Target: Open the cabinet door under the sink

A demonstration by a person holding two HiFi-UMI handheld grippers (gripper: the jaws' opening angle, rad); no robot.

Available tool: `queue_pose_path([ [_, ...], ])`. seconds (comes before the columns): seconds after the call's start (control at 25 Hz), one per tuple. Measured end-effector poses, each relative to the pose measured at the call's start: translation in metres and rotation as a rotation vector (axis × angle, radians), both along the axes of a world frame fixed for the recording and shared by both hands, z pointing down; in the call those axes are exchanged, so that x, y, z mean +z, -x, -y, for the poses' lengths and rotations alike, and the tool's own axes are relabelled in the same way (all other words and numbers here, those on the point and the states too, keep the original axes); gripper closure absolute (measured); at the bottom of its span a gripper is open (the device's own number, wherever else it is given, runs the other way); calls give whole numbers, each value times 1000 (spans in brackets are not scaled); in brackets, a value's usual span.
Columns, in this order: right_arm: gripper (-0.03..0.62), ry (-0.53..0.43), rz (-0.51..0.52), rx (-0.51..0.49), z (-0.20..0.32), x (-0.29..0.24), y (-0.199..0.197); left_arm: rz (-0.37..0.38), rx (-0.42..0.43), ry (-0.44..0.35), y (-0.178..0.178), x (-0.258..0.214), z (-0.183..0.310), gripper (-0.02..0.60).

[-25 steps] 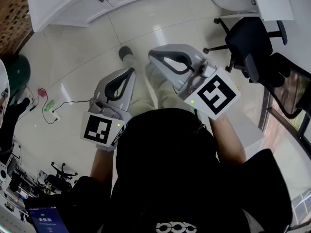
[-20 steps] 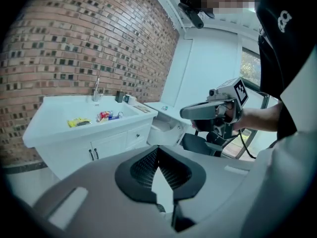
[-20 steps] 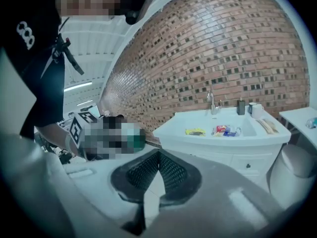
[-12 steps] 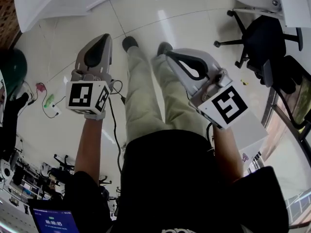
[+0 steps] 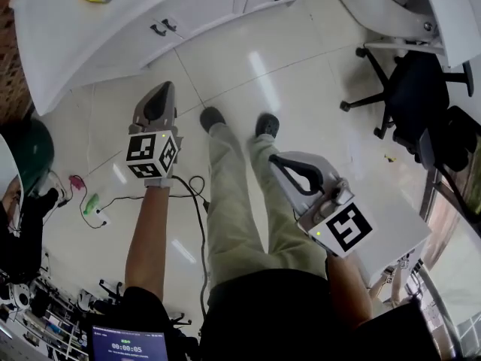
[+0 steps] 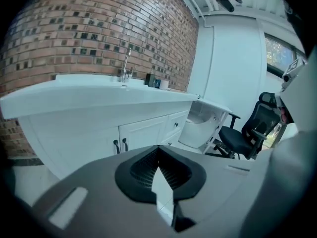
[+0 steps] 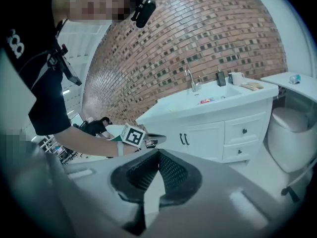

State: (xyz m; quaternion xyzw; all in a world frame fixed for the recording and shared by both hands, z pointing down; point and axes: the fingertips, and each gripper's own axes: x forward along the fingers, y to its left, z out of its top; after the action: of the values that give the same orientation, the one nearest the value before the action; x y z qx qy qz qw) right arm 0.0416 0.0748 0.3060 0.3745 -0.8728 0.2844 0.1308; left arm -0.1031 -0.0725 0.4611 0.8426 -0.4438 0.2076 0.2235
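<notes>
The white sink cabinet (image 5: pixel 113 32) stands at the top left of the head view, its two door handles (image 5: pixel 159 28) side by side. In the left gripper view the handles (image 6: pixel 119 145) sit ahead, below the counter and faucet (image 6: pixel 126 67). My left gripper (image 5: pixel 161 87) is stretched forward over the floor, short of the doors, shut on nothing. My right gripper (image 5: pixel 276 159) hangs back beside the person's right leg, also shut and empty. The right gripper view shows the twin doors (image 7: pixel 204 140), their handles (image 7: pixel 184 139) and my left gripper (image 7: pixel 154 140) out in front of them.
Two drawers (image 7: pixel 243 131) lie right of the doors. A white toilet (image 7: pixel 293 135) and a black office chair (image 5: pixel 409 77) stand to the right. A cable and plug strip (image 5: pixel 101 216) lie on the tiled floor at left, near a green object (image 5: pixel 30 145).
My left arm has extended forward toward the cabinet. My right gripper has dropped back and lower. The cabinet and its counter have come further into the head view.
</notes>
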Motion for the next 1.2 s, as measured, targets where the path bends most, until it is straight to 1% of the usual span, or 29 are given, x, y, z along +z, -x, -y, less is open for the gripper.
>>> queue_pose_path([
  [0.16, 603, 60, 2, 11, -4, 18, 0, 33, -19, 42, 9, 40, 27, 566],
  [0.24, 603, 78, 10, 27, 0, 28, 0, 63, -20, 48, 15, 59, 49, 565],
  [0.32, 603, 96, 13, 43, 5, 36, -1, 100, -35, 78, 22, 80, 67, 564],
  [0.4, 603, 114, 5, 54, 9, 43, -5, 134, -62, 114, 29, 100, 82, 493],
  [0.56, 603, 117, 4, 91, 22, 46, -11, 176, -92, 157, 40, 128, 111, 486],
  [0.72, 603, 121, -5, 116, 28, 44, -14, 206, -99, 206, 47, 151, 126, 488],
  [0.92, 603, 144, -21, 127, 30, 51, -16, 209, -103, 264, 50, 174, 142, 480],
  [1.2, 603, 166, -25, 112, 28, 60, -7, 216, -122, 271, 51, 185, 162, 469],
])
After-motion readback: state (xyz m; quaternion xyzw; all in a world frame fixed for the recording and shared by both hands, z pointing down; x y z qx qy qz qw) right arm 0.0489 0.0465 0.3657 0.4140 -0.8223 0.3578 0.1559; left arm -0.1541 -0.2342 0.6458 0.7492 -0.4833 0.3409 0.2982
